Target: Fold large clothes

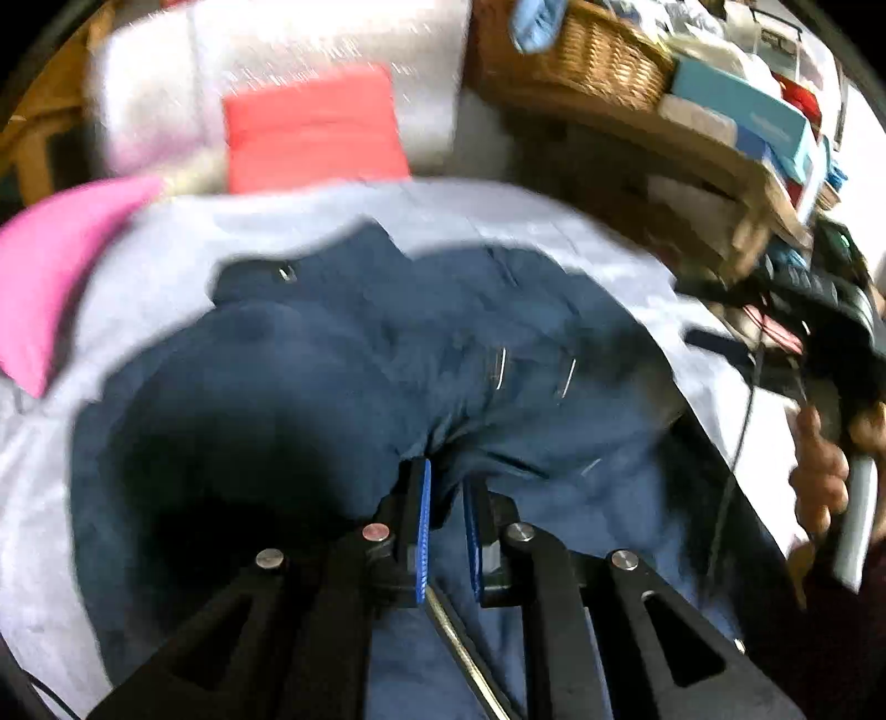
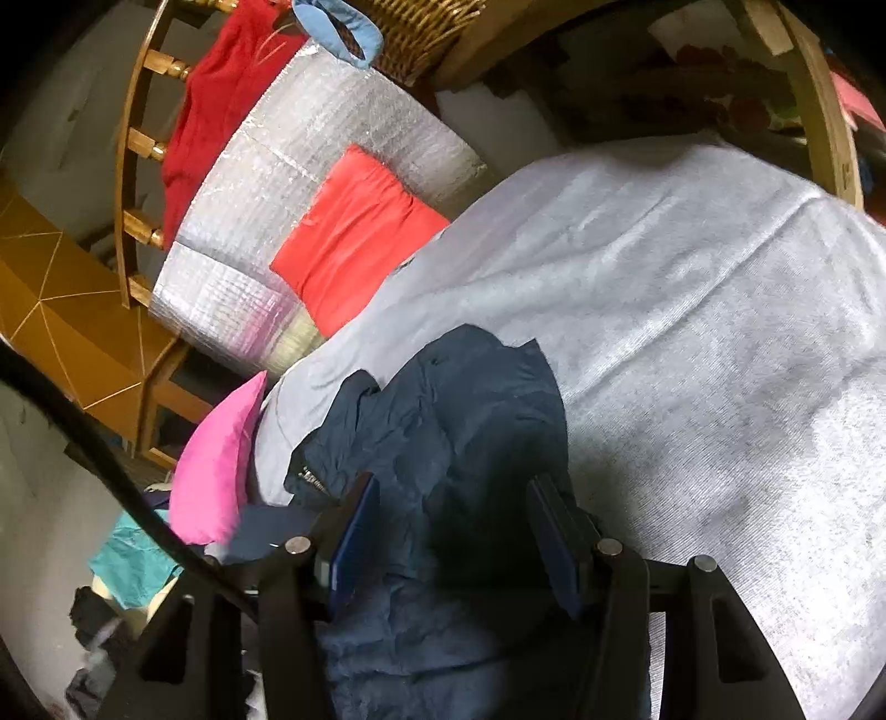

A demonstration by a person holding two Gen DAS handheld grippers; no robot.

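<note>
A navy blue garment (image 1: 343, 354) lies crumpled on a pale grey cloth (image 1: 166, 260) that covers the work surface. My left gripper (image 1: 446, 471) is shut on a bunched fold of the navy garment and its blue pads pinch the fabric. The left wrist view is motion-blurred. In the right wrist view the same navy garment (image 2: 443, 421) lies bunched on the grey cloth (image 2: 692, 310). My right gripper (image 2: 454, 487) is open, its fingers spread wide on either side of the fabric, just above it.
A pink pillow (image 2: 216, 465) lies at the cloth's left edge. A folded red-orange garment (image 2: 354, 232) sits on a silver foil mat (image 2: 310, 183). A wicker basket (image 1: 587, 50), a wooden chair (image 2: 138, 183) and cluttered shelves (image 1: 747, 122) stand behind. The other hand and gripper show at the right (image 1: 830, 399).
</note>
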